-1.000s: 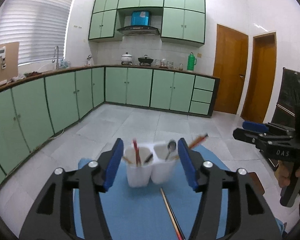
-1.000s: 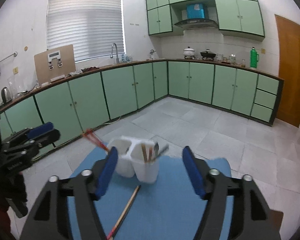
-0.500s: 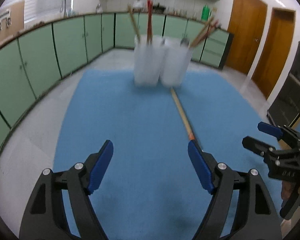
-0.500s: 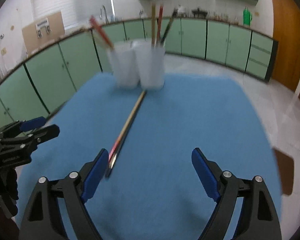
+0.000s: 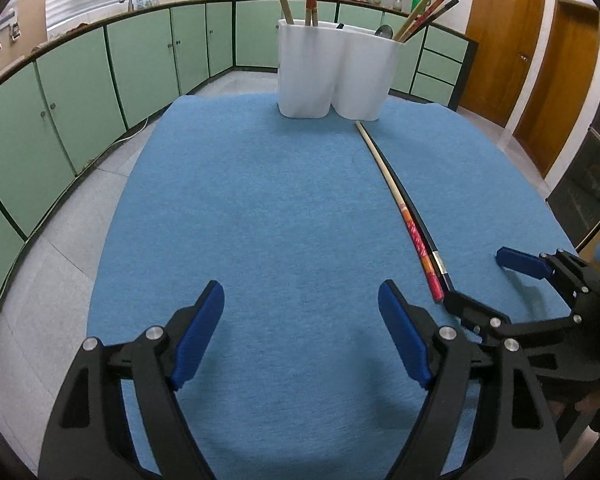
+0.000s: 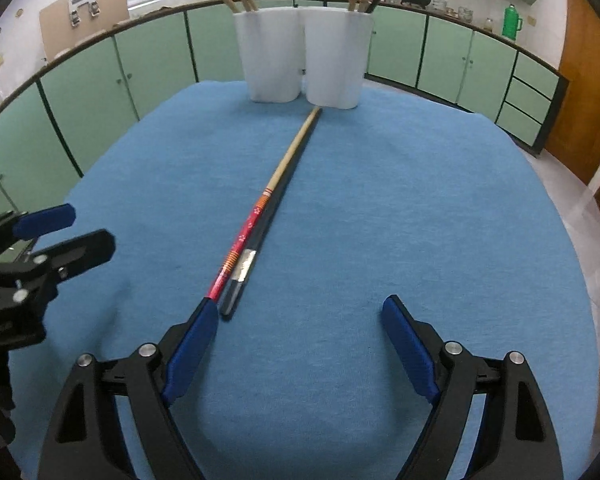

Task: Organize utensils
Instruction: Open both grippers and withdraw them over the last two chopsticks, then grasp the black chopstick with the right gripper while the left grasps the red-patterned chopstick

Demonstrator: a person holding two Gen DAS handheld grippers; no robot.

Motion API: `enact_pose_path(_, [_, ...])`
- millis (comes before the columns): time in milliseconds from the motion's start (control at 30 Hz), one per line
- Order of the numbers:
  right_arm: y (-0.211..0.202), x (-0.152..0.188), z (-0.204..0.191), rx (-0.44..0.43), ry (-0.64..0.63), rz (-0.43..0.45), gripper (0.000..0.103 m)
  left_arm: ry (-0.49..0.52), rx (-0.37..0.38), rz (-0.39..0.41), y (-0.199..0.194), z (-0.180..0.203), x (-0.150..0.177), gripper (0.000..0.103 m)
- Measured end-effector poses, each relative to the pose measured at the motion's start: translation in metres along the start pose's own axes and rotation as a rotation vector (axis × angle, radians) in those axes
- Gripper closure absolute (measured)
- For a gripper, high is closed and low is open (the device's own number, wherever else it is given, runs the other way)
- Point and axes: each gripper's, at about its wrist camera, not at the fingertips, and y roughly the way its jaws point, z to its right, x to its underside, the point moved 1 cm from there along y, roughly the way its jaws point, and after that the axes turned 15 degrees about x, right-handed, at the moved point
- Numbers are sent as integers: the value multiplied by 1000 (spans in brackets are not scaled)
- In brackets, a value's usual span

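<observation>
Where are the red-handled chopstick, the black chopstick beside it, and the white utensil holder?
red-handled chopstick [image 6: 247, 232], right wrist view, on its red patterned handle.
black chopstick [image 6: 242, 269], right wrist view, on its silver band.
white utensil holder [image 5: 364, 72], left wrist view, on the right cup's front wall.

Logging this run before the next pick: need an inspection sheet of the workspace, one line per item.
Surface: blue mat, flat, covers the table.
Job's things: white holder, two joined cups, at the far edge with chopsticks and a spoon inside; red chopstick and black chopstick lie side by side on the mat, tips near the holder.
Clutter: nothing seen.
Grippers: left gripper open, empty; right gripper open, empty, its left finger at the red chopstick's near end; both have just opened wider.
Cables: nothing seen.
Surroundings: green cabinets, wooden doors.
</observation>
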Motion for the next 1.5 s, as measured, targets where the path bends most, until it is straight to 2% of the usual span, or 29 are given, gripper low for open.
enact_pose_path(133, [0,3,19,55,37,-5,21,6,4,-8,2,3,2,25])
enact_pose_path(233, [-1,4,28,30,62,-2,23,3,6,-7,2,5,3,24])
enact_pose_path(267, [-2,4,27,6,68,1,28,2,7,-7,3,6,3,24])
enact_pose_path(333, [-1,2,22,-43,67,0,43,1,7,-10,4,9,3,24])
enact_pose_path(367, [1,1,17,-37,49,8,53,2,8,-10,4,11,3,24])
enact_pose_path(400, [0,1,12,-32,31,18,66,5,9,-8,3,12,3,24])
enact_pose_path(433, [-1,0,10,-47,22,22,75,10,9,-7,3,14,2,24])
enact_pose_path(467, [0,-2,7,-74,15,23,92,14,8,-6,3,16,1,24])
enact_pose_path(500, [2,-2,6,-90,12,20,95,18,7,-5,2,17,1,24])
enact_pose_path(667, [0,1,16,-97,27,21,96,19,14,2,3,24,-3,24])
enact_pose_path(833, [-11,9,41,-25,18,40,97,20,48,-13,16,40,-3,24])
enact_pose_path(1000, [-12,13,70,-4,63,21,97,29,76,-37,38,61,-1,26])
enact_pose_path(1067, [-10,14,78,-1,77,15,97,32,68,-53,47,67,1,31])
enact_pose_path(1100, [-11,14,81,-5,81,15,97,29,65,-62,50,68,2,36])
enact_pose_path(1200, [-12,14,86,-11,81,22,97,49,30,-63,57,76,5,39])
enact_pose_path(1267, [-12,13,87,-15,87,24,97,56,6,-61,58,81,5,52])
enact_pose_path(1300, [-13,13,88,-17,92,26,97,47,4,-54,58,82,5,66])
enact_pose_path(1333, [-13,11,89,-18,96,29,97,43,11,-50,57,83,5,84])
enact_pose_path(1367, [-14,11,90,-19,99,31,96,42,24,-50,58,85,6,92])
enact_pose_path(1400, [-16,10,90,-21,101,35,96,40,25,-49,58,85,6,97])
enact_pose_path(1500, [-24,6,90,-15,95,49,97,19,30,-39,57,84,6,98])
